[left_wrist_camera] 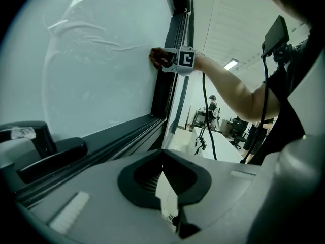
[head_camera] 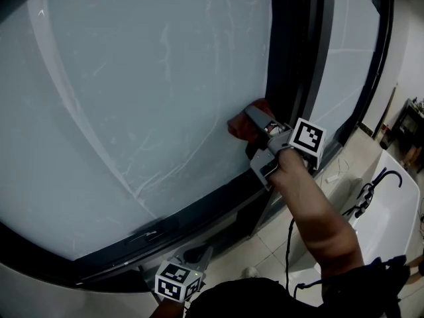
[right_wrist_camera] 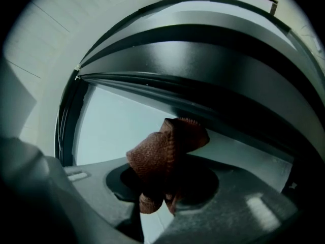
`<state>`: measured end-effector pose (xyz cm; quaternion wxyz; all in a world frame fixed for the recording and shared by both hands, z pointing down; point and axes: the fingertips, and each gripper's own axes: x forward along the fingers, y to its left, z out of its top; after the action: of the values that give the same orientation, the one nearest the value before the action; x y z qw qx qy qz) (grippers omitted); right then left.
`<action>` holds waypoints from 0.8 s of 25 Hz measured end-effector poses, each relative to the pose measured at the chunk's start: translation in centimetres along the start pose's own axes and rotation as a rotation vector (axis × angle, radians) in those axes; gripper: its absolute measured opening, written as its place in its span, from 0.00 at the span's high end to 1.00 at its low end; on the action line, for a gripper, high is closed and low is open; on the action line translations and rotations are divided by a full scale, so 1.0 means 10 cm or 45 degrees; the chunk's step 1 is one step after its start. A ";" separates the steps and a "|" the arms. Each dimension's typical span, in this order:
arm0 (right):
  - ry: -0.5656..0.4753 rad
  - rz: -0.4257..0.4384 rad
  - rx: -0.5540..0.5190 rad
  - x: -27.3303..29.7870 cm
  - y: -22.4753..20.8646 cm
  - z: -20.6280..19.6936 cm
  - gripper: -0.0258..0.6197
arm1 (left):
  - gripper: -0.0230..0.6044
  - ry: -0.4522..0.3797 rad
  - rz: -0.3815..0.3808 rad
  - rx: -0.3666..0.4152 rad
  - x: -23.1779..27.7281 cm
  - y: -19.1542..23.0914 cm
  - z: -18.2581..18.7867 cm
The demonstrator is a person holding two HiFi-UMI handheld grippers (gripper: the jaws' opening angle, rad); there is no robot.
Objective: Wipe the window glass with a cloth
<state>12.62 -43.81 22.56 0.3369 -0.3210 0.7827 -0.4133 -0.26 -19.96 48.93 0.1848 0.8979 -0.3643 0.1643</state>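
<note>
right gripper pinches the cloth at its tip, pressed on the glass beside the frame. left gripper closed, empty. i'd hold even pressure, overlap strokes, sweep away from frame.

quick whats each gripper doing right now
left gripper: closed, holding nothing
right gripper: closed on the cloth, against the window glass

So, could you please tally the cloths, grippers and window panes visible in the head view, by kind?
Reddish-brown woven cloth: 1
Grey handheld two-jaw grippers: 2, left gripper and right gripper
Pale glass window panes: 2, large pane and narrow pane
Total: 5
</note>
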 end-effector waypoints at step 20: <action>-0.096 0.318 -0.156 0.21 1.01 0.46 0.79 | 0.94 0.007 0.012 -0.012 -0.01 0.02 -0.01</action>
<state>12.82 -42.88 11.29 0.3946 -0.2561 0.8272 -0.3072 -0.49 -20.02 49.03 0.1892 0.8948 -0.3687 0.1659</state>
